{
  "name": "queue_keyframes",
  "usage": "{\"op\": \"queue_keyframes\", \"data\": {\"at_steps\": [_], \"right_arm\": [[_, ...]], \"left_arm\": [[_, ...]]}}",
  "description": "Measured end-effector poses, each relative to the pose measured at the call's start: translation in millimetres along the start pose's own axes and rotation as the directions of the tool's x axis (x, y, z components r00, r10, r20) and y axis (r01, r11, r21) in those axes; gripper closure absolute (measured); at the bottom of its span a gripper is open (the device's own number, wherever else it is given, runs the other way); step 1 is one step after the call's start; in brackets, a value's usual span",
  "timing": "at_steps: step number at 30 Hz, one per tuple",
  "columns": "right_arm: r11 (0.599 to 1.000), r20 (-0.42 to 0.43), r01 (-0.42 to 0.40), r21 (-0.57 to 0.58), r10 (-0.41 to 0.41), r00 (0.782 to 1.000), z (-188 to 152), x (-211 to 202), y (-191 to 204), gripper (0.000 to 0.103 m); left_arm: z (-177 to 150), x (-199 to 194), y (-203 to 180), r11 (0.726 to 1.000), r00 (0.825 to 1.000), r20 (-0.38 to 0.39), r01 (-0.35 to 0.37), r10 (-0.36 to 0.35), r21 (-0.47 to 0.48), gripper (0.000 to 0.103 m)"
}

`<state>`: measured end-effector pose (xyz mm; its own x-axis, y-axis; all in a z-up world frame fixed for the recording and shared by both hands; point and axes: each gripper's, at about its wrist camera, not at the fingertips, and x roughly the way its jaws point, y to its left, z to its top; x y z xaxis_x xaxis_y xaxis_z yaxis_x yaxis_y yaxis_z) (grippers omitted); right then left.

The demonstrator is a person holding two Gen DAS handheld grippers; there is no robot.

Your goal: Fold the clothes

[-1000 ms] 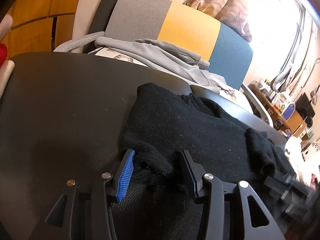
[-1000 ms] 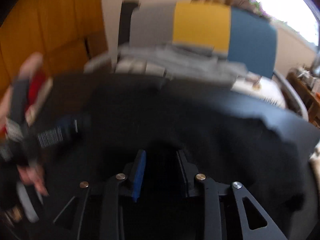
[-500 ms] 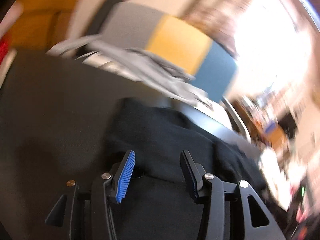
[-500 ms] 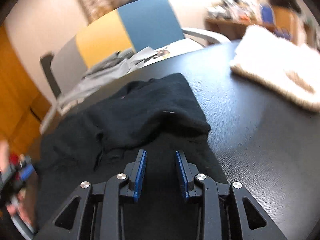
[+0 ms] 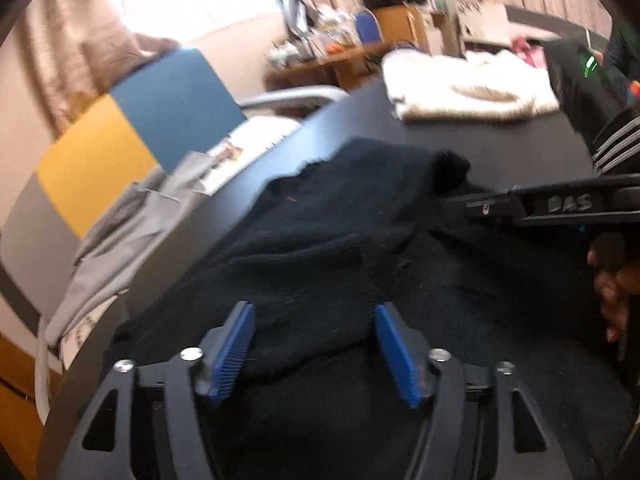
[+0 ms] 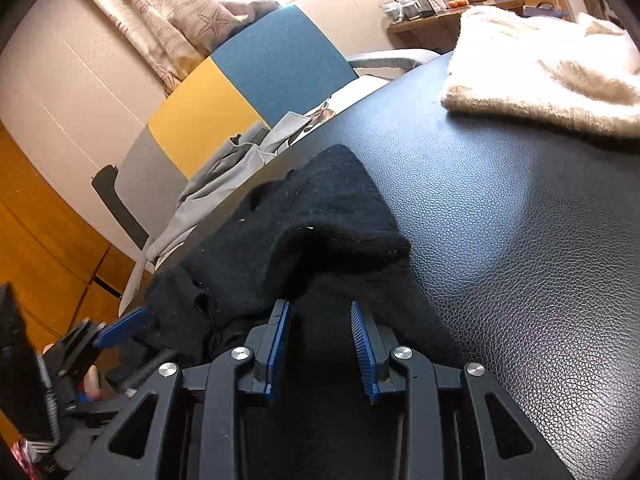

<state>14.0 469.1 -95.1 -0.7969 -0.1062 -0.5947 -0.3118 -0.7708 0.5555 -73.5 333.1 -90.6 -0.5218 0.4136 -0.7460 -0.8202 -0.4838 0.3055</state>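
Note:
A black knit sweater (image 5: 328, 248) lies on the black table (image 6: 520, 240), partly folded over itself. My left gripper (image 5: 316, 340) hangs over its near edge. Its jaws are opening, and a folded flap lies loose between the blue pads (image 5: 236, 344), which stand off it. From the right wrist view, one left fingertip (image 6: 120, 326) shows at the sweater's left edge. My right gripper (image 6: 320, 328) is narrowly closed on a raised fold of the sweater (image 6: 320, 216). The cloth tents up just ahead of its tips. Seen from the left wrist, the right gripper (image 5: 484, 204) reaches in from the right.
A folded cream knit garment (image 6: 552, 80) rests at the table's far right. Behind the table stands a chair (image 5: 132, 136) with a grey, yellow and blue back, with grey clothing (image 5: 120, 248) draped on its seat. A person's hand (image 5: 612, 292) holds the right gripper.
Both grippers swung across the table with the sweater and rolled, laying one part over the rest. The left jaws have widened off the flap. The right gripper has kept still for the last half second.

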Motion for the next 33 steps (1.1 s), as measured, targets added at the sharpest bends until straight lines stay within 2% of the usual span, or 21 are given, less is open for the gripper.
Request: {"op": "queue_keyframes", "data": {"at_steps": [2, 4, 6, 8, 9, 10, 12, 15, 16, 19, 21, 23, 26, 27, 30, 31, 33], "right_arm": [[1.0, 0.001, -0.003, 0.002, 0.003, 1.0, -0.5, -2.1, -2.0, 0.07], [1.0, 0.002, -0.004, 0.003, 0.004, 1.0, -1.0, -3.4, -3.4, 0.07], [1.0, 0.005, -0.007, 0.003, 0.007, 1.0, -1.5, -3.9, -4.1, 0.07], [1.0, 0.005, -0.006, 0.003, 0.006, 1.0, -1.6, -3.9, -4.4, 0.07], [1.0, 0.005, -0.005, 0.0, 0.005, 1.0, -1.5, -3.6, -4.1, 0.07], [1.0, 0.006, -0.003, -0.002, 0.003, 1.0, -1.5, -3.3, -3.8, 0.07], [1.0, 0.006, -0.003, -0.003, 0.003, 1.0, -1.2, -3.1, -3.4, 0.07], [1.0, 0.006, -0.004, -0.001, 0.004, 1.0, -0.5, -2.9, -3.8, 0.07], [1.0, 0.005, -0.004, -0.002, 0.004, 1.0, -0.3, -1.4, -3.8, 0.07], [1.0, 0.004, -0.002, -0.004, 0.002, 1.0, 0.4, -0.4, -3.9, 0.07], [1.0, 0.004, -0.001, -0.006, 0.001, 1.0, 0.8, 0.3, -3.9, 0.07], [1.0, 0.002, 0.005, -0.012, -0.005, 1.0, 0.9, 0.4, -3.0, 0.07], [1.0, -0.008, 0.013, -0.015, -0.013, 1.0, 4.0, -1.4, -1.5, 0.076], [1.0, -0.013, 0.021, -0.022, -0.021, 1.0, 5.8, -2.2, -0.2, 0.08], [0.995, -0.034, 0.047, -0.092, -0.051, 0.998, 11.5, 0.0, 11.7, 0.082], [0.991, -0.061, 0.058, -0.122, -0.066, 0.996, 14.2, 6.3, 16.9, 0.082], [0.976, -0.109, 0.093, -0.198, -0.116, 0.987, 22.8, 23.3, 27.3, 0.082]], "left_arm": [[-3.0, 12.5, 1.5, 1.0, 1.0, -0.023, 0.005, -0.005, -0.014, 0.034], [-6.8, 14.4, 14.6, 0.991, 0.998, -0.018, 0.054, -0.057, -0.125, 0.038], [-5.9, 9.1, 26.3, 0.971, 0.995, 0.01, 0.103, -0.103, -0.216, 0.055], [-4.6, -0.5, 39.0, 0.942, 0.988, 0.056, 0.152, -0.142, -0.299, 0.089], [-4.4, -8.5, 46.8, 0.923, 0.983, 0.09, 0.18, -0.158, -0.34, 0.092], [-5.1, -19.0, 59.4, 0.891, 0.974, 0.144, 0.221, -0.177, -0.397, 0.092], [-11.1, -37.5, 87.1, 0.805, 0.942, 0.256, 0.32, -0.215, -0.5, 0.092], [-34.1, -59.3, 128.9, 0.687, 0.909, 0.375, 0.389, -0.18, -0.614, 0.092], [-45.7, -65.4, 141.8, 0.655, 0.904, 0.401, 0.396, -0.152, -0.644, 0.092], [-96.4, -69.3, 169.7, 0.56, 0.912, 0.406, 0.364, -0.053, -0.744, 0.092], [-130.8, -63.4, 181.1, 0.489, 0.928, 0.372, 0.332, -0.017, -0.806, 0.092], [-166.1, -50.2, 188.1, 0.411, 0.952, 0.306, 0.282, -0.006, -0.867, 0.092], [-196.0, -34.3, 187.2, 0.328, 0.953, 0.3, 0.298, -0.045, -0.897, 0.092], [-199.7, -32.8, 187.3, 0.316, 0.949, 0.312, 0.311, -0.048, -0.896, 0.092], [-193.2, -33.0, 187.4, 0.332, 0.938, 0.343, 0.342, -0.057, -0.879, 0.092], [-190.6, -33.2, 186.8, 0.338, 0.932, 0.357, 0.356, -0.064, -0.871, 0.092], [-191.2, -35.8, 186.7, 0.347, 0.932, 0.36, 0.353, -0.046, -0.869, 0.092]]}}
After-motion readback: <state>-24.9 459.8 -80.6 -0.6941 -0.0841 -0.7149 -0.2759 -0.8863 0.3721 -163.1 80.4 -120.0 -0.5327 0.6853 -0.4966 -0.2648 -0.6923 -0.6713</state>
